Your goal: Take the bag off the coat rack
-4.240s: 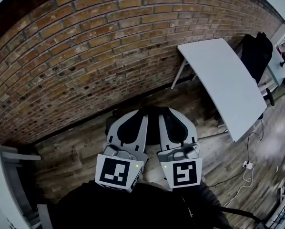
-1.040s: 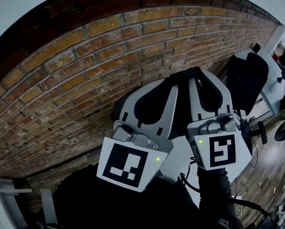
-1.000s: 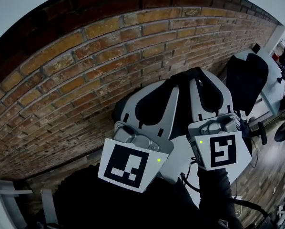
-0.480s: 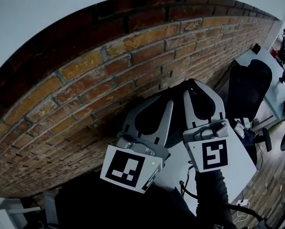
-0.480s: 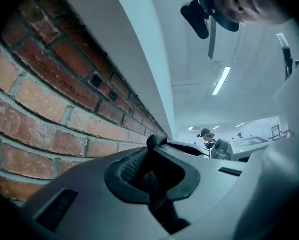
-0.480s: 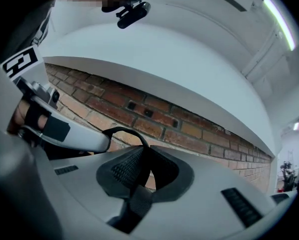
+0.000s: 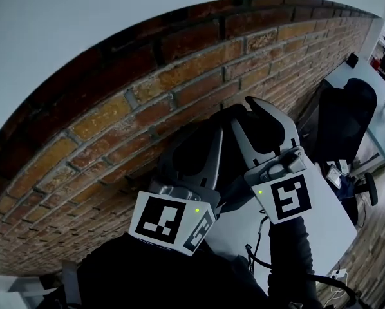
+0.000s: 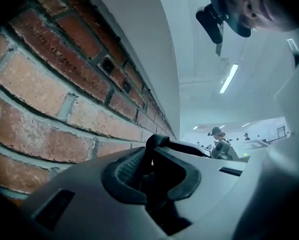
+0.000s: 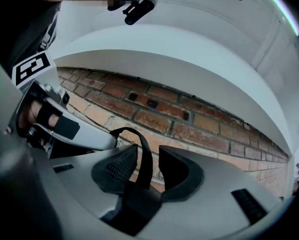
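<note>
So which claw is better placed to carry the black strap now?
Left, I'd say. The left claw is shut on the black strap. On the right claw the jaws have just been opening, and the strap only stands loose between them.

Red brick wall, white table and black office chair beside it.

No words, brands, numbers or labels readable anywhere.

Only signs are square black-and-white code markers:
- left cube marker: blocky black pattern on white square, on cube face toward head camera.
- right cube marker: same kind, different pattern, on its cube's face.
- third marker: seen at slant, upper left of right gripper view.

Patterns are blocks, not letters or digits.
</note>
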Demonstrator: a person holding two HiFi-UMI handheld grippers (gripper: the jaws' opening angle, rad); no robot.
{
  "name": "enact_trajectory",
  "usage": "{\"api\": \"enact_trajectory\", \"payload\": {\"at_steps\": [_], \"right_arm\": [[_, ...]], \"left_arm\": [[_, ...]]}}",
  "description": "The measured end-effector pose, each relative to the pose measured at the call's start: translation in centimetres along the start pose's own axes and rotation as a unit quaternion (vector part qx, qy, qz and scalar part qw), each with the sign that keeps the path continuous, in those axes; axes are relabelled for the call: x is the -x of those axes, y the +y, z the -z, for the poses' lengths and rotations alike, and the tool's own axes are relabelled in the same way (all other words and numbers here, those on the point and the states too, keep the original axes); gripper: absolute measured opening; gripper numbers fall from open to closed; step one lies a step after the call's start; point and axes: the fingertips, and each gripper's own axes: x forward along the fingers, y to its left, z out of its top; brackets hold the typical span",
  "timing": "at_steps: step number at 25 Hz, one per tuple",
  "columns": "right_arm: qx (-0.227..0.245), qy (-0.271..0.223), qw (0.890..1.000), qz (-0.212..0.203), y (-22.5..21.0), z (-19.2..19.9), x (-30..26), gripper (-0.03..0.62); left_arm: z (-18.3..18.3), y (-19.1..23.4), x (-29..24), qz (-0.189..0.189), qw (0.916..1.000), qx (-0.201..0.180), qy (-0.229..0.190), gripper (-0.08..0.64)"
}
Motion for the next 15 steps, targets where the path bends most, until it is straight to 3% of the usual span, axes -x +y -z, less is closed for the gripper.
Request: {"api": "enact_trajectory", "payload": {"at_steps": [3, 6, 15], "right_arm": [[-0.002, 0.010, 1.000, -0.024, 0.5, 0.2, -0.4, 0.171], [-0.011, 0.022, 1.000, -0.017, 0.4, 0.1, 0.5, 0.207], [-0.005, 0.030, 0.998, 0.050, 0.8, -0.4, 6.1, 0.207]], "left_arm": [[0.0, 0.2, -0.2, 0.003, 1.0000, 0.005, 0.002, 0.049], [0.0, 0.2, -0.1, 0.002, 1.0000, 0.007, -0.002, 0.051], [-0.2, 0.6, 0.1, -0.014, 0.9998, 0.005, -0.013, 0.051]]}}
